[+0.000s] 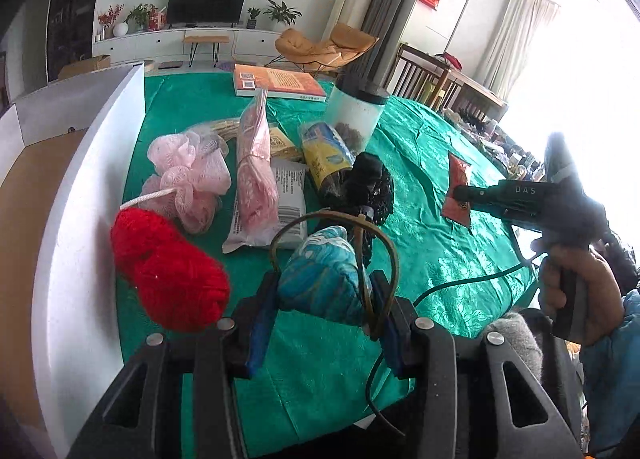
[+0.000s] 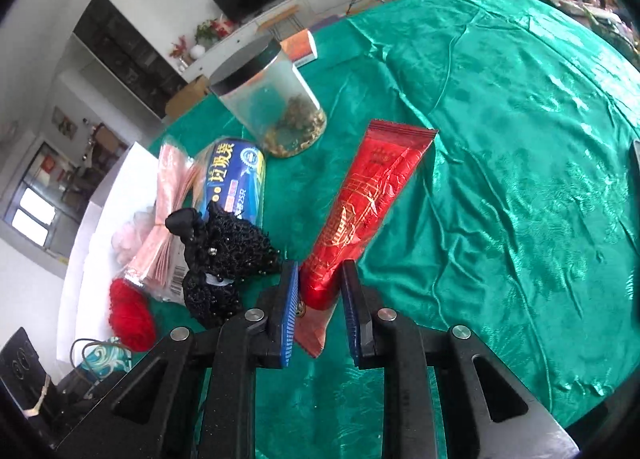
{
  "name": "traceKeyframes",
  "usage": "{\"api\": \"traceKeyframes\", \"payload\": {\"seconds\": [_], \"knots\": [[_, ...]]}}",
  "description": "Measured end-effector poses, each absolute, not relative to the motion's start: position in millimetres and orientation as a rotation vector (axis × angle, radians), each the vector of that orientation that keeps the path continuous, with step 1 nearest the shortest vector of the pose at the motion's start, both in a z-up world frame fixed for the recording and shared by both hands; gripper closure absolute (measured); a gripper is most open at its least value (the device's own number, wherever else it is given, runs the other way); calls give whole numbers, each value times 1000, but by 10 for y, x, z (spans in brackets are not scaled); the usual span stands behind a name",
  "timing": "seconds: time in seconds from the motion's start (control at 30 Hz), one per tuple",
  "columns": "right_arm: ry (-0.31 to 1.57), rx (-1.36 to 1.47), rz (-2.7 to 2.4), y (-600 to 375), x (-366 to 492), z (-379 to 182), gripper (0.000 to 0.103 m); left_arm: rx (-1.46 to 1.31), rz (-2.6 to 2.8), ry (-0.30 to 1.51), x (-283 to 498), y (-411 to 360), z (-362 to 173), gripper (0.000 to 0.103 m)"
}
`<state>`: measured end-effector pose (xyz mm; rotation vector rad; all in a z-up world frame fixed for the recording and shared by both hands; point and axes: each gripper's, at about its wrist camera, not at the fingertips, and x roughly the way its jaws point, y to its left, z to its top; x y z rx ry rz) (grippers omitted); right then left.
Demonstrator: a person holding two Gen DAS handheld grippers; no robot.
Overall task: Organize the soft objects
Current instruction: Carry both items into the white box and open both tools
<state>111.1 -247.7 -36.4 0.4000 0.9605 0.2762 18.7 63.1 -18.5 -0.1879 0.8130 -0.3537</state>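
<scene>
My left gripper (image 1: 326,295) clamps a blue pouch (image 1: 320,275); red yarn (image 1: 168,275) lies just left of those jaws. My right gripper (image 2: 320,307) straddles a red packet (image 2: 360,219), jaws narrow, contact unclear.

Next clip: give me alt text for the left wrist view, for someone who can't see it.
The left gripper is shut on a blue patterned fabric bundle with a thin brown loop, above a green tablecloth. Behind it lie red yarn, a pink mesh pouf and a black lace piece; a hand holds the right gripper at a red packet.
</scene>
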Motion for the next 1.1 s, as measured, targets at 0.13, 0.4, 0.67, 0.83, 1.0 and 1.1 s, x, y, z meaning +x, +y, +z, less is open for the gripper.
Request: {"api": "traceKeyframes", "payload": {"seconds": [0.13,0.4,0.67,0.83,1.0,1.1], "knots": [[897,389,309,-2450,1092,62,81,-217,-327,735,150,907,178,58],[787,334,629,-1203,1037,892,81,-216,-63,665,-93,2103,619,58],[853,279,985,598,914,935,75,-226,323,709,-440,3182,291,0],[984,195,974,1003,928,454,31,-271,361,733,-457,3265,31,0],[884,82,709,356,886,231,30,-239,199,713,-271,2723,84,0],[848,61,497,-266,884,80,27,-237,30,701,-129,2181,166,0]]}}
